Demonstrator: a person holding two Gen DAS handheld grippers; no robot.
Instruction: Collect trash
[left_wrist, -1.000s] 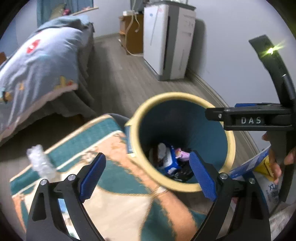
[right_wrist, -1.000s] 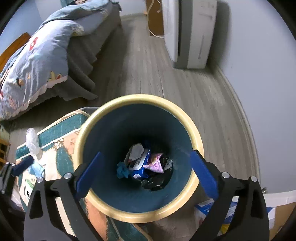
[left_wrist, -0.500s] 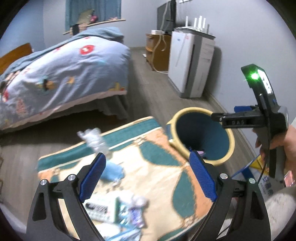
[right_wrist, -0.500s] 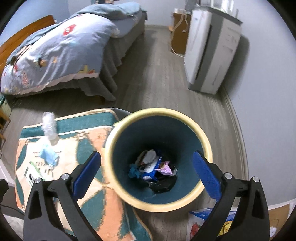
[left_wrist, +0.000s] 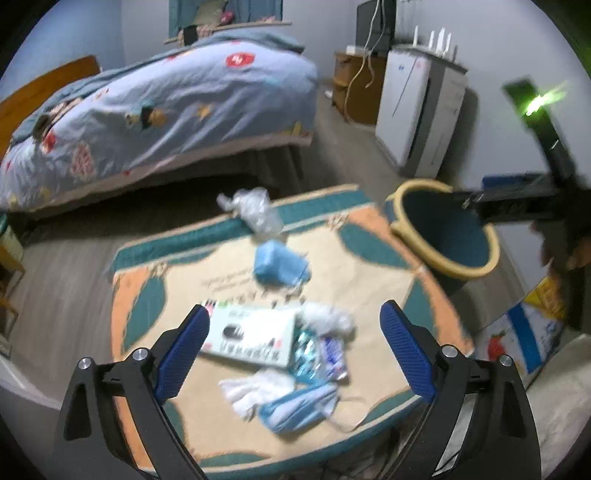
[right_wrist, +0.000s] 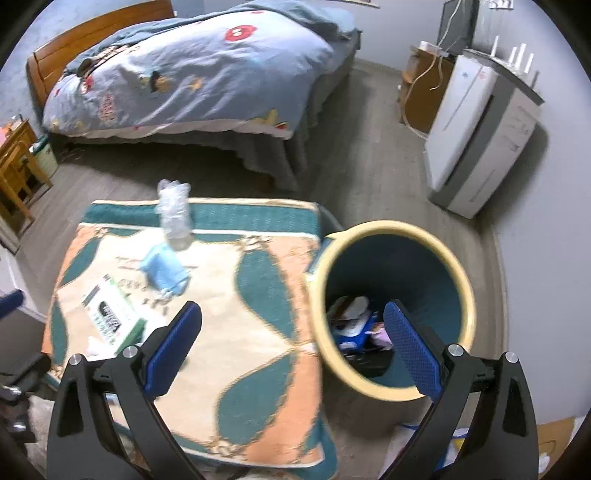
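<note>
A teal bin with a yellow rim stands beside a low table under a patterned cloth, with wrappers at its bottom. On the cloth lie a crushed clear bottle, a blue tissue pack, a white-green box, small wrappers, white tissue and a blue face mask. My left gripper hangs open and empty above the box and wrappers. My right gripper is open and empty over the table's edge and the bin.
A bed with a blue quilt fills the back left. A white appliance stands against the right wall, a wooden cabinet behind it. A printed carton lies on the floor right of the table. Wooden furniture is far left.
Both grippers have pulled up and back from the bin, leftward over the table. The left view now takes in the trash on the cloth; the bin sits to the right. Both stay open.
</note>
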